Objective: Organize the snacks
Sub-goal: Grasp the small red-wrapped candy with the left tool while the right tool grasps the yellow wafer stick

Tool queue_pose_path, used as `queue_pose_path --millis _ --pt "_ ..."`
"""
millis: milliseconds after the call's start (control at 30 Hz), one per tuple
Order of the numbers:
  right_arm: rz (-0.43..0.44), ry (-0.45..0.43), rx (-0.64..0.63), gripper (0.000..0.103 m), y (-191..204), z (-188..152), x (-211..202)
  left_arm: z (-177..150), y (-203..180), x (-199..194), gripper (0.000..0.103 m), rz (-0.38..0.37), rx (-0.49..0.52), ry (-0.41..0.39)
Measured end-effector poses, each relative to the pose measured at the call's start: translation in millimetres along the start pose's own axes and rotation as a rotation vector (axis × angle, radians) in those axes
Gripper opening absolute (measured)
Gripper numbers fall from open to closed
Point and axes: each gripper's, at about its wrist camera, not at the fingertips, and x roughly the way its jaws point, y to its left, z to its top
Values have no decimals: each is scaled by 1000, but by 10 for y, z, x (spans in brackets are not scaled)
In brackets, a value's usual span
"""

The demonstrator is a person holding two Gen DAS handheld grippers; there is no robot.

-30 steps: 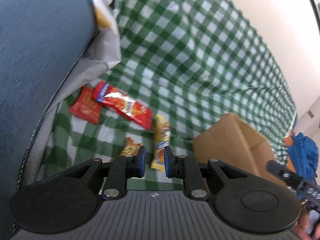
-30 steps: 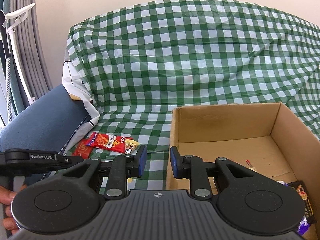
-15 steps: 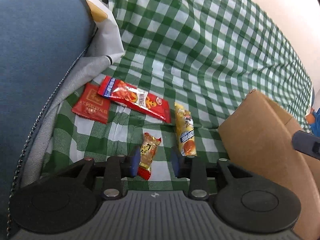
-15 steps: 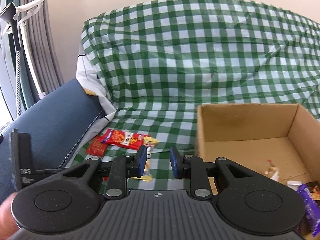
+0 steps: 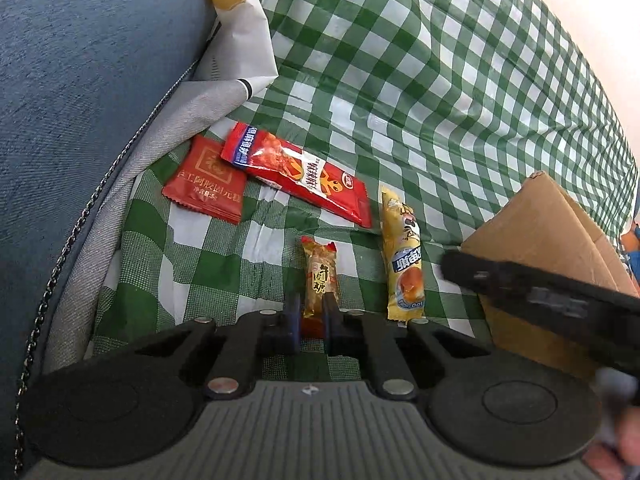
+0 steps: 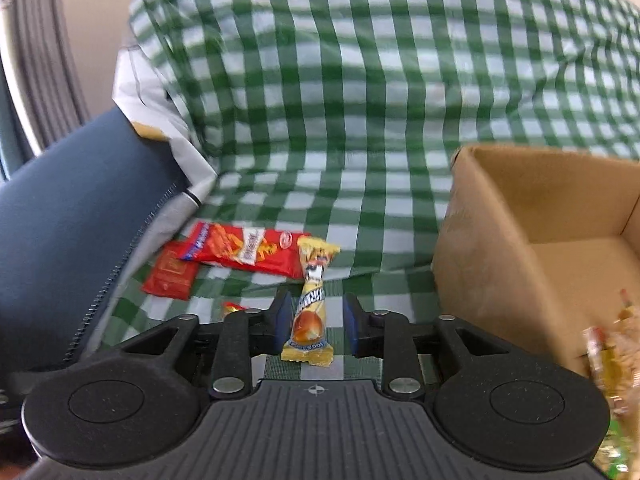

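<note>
Several snacks lie on the green checked cloth. My left gripper (image 5: 311,316) has its jaws closed around the near end of a small gold-and-red candy (image 5: 319,280), which lies on the cloth. My right gripper (image 6: 316,320) is open, one finger on each side of a long yellow snack stick (image 6: 312,304), not touching it; the stick also shows in the left wrist view (image 5: 402,256). A long red snack packet (image 5: 298,174) and a flat red sachet (image 5: 206,188) lie further back. The cardboard box (image 6: 532,248) stands at the right, with several snacks in it.
A blue cushion (image 5: 76,92) with a zip borders the cloth on the left. A white patterned fabric (image 5: 240,52) hangs beside it. The right gripper's black body (image 5: 540,292) crosses the left wrist view in front of the box (image 5: 552,216).
The left gripper has dropped to the cloth and closed on the small candy. The right gripper has swung left from the box, opened wider and come down around the yellow stick.
</note>
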Motion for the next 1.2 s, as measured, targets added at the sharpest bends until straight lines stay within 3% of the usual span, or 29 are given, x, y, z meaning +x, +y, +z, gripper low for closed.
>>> queue_pose_path --millis 167,333,367,400,600,667,733,800,1067,1200 --pt "-9 57 -2 41 24 -20 359 6 -2 -25 12 -3 -12 -14" --pt "-13 98 5 41 -10 -32 547 15 -11 -14 22 -9 -24 -27" --pt "-4 109 9 38 -29 -41 582 17 -27 -11 24 -8 -20 -31" --pt "4 117 13 25 -40 -51 603 19 -43 -8 26 -9 -16 -35" --pt "-2 84 10 25 -36 -56 534 0 -97 53 29 1 17 -16" --pt "-6 75 13 25 -55 -59 455 -11 -101 73 28 8 26 -6" --pt "-11 66 5 25 -42 -75 389 -14 -95 73 14 -5 30 -2" --pt "-16 64 -10 25 -35 -92 326 -21 -91 57 10 -15 31 -5" --pt "16 99 -51 25 -26 -230 -33 -51 13 -135 6 -77 -63 -14" --pt "24 98 -98 25 -24 -364 -348 -106 55 -211 6 -91 -103 27"
